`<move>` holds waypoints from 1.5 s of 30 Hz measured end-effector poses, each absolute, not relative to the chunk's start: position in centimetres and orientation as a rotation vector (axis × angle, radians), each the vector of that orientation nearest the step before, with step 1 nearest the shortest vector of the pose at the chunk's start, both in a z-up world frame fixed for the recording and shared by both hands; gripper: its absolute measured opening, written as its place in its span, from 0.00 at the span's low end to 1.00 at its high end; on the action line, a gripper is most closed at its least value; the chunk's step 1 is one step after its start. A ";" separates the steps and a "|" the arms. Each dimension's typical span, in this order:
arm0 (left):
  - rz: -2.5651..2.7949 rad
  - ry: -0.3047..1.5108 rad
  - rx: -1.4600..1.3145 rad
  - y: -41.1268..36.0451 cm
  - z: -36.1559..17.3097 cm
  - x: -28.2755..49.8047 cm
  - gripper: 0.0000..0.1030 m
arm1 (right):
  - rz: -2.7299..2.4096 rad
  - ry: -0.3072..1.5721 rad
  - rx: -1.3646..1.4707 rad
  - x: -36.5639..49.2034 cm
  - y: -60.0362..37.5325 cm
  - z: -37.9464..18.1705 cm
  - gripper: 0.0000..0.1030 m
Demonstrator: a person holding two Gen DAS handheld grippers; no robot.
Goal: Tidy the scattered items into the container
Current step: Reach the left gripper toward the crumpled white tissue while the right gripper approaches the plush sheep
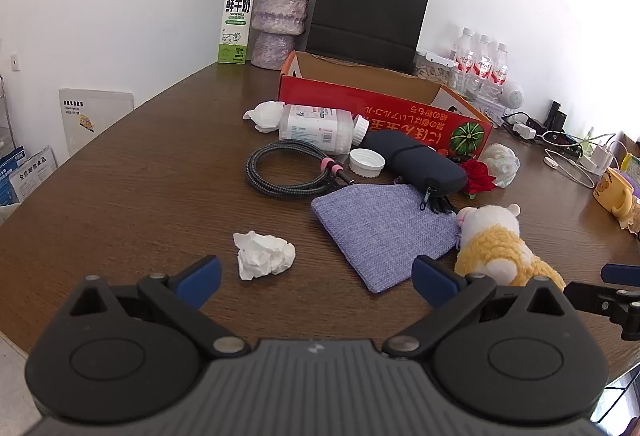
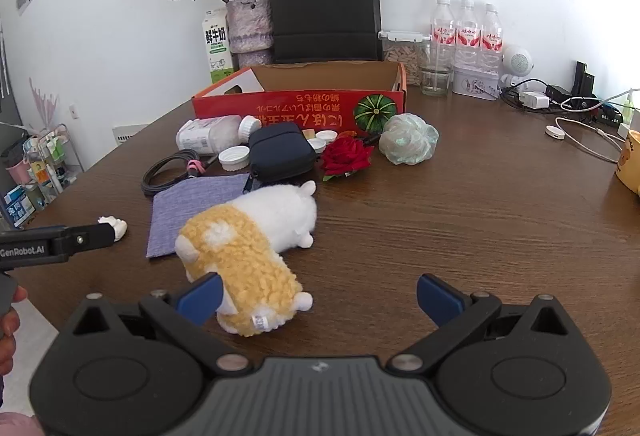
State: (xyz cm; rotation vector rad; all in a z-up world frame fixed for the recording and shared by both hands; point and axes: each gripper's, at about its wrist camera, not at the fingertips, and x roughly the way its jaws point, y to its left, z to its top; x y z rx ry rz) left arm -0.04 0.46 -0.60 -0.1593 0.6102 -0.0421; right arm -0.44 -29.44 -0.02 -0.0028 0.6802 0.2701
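Observation:
A red cardboard box stands open at the back of the wooden table. Scattered in front of it: a crumpled tissue, a purple pouch, a yellow-white plush toy, a coiled cable, a clear bottle, a white lid, a dark case, a red rose and a pale wad. My left gripper is open, empty, just short of the tissue. My right gripper is open around the plush's rear.
A milk carton, a vase of flowers, a black paper bag and water bottles stand behind the box. Chargers and cables lie at the back right. A yellow mug sits at the right edge.

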 end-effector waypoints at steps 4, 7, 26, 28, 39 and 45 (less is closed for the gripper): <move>-0.040 0.609 -0.162 0.6 -0.6 -0.2 1.00 | 0.274 0.679 -0.002 -0.6 -29.4 -0.1 1.00; -0.041 0.607 -0.165 0.6 -0.5 -0.3 1.00 | 0.275 0.677 -0.002 -0.7 -29.3 -0.1 1.00; -0.033 0.618 -0.172 0.9 -0.8 0.0 1.00 | 0.286 0.684 -0.001 -0.6 -29.2 -0.2 1.00; -0.031 0.620 -0.170 0.9 -0.8 0.0 1.00 | 0.292 0.688 -0.004 -0.4 -29.1 -0.2 1.00; 0.017 0.646 -0.157 2.3 -1.7 1.4 1.00 | 0.354 0.720 -0.042 1.7 -26.7 -1.1 1.00; 0.022 0.669 -0.144 3.1 -2.5 2.8 1.00 | 0.380 0.747 -0.079 3.3 -25.1 -2.2 1.00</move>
